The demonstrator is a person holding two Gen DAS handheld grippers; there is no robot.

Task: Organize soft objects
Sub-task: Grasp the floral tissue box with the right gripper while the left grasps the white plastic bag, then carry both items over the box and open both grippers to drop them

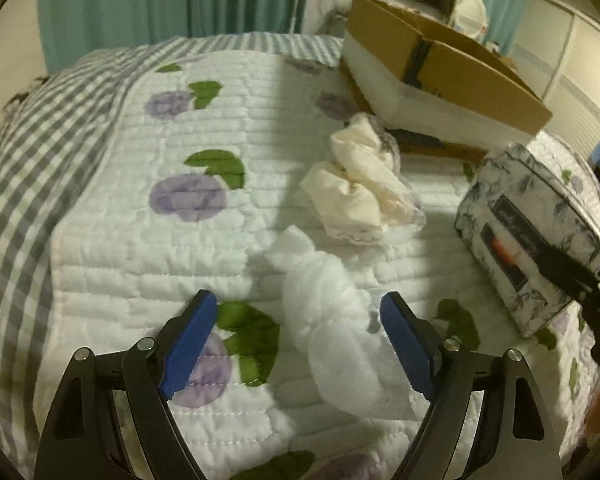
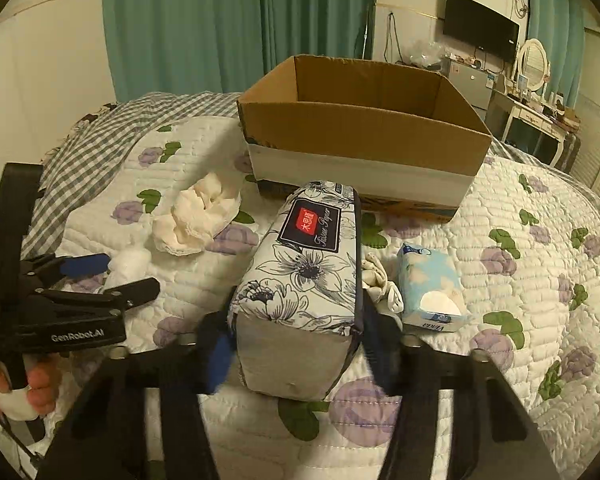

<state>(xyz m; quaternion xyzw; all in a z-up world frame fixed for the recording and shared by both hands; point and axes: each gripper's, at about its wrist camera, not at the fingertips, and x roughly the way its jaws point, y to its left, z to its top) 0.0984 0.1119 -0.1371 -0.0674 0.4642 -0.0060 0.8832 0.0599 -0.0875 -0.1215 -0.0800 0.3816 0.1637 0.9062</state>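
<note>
My left gripper (image 1: 296, 344) is open, its blue pads on either side of a white fluffy bundle (image 1: 332, 320) lying on the quilt; it also shows in the right wrist view (image 2: 112, 272). A cream lace-edged cloth (image 1: 364, 184) lies beyond it, also in the right wrist view (image 2: 196, 216). My right gripper (image 2: 300, 344) is shut on a floral tissue pack (image 2: 304, 280), which shows at the right of the left wrist view (image 1: 536, 232). An open cardboard box (image 2: 360, 132) stands behind.
A small blue tissue pack (image 2: 432, 288) and a white crumpled cloth (image 2: 380, 284) lie right of the floral pack. The quilted floral bedspread (image 2: 520, 280) covers the bed, with a grey checked blanket (image 1: 28, 168) at left. Teal curtains, a TV and a dresser stand behind.
</note>
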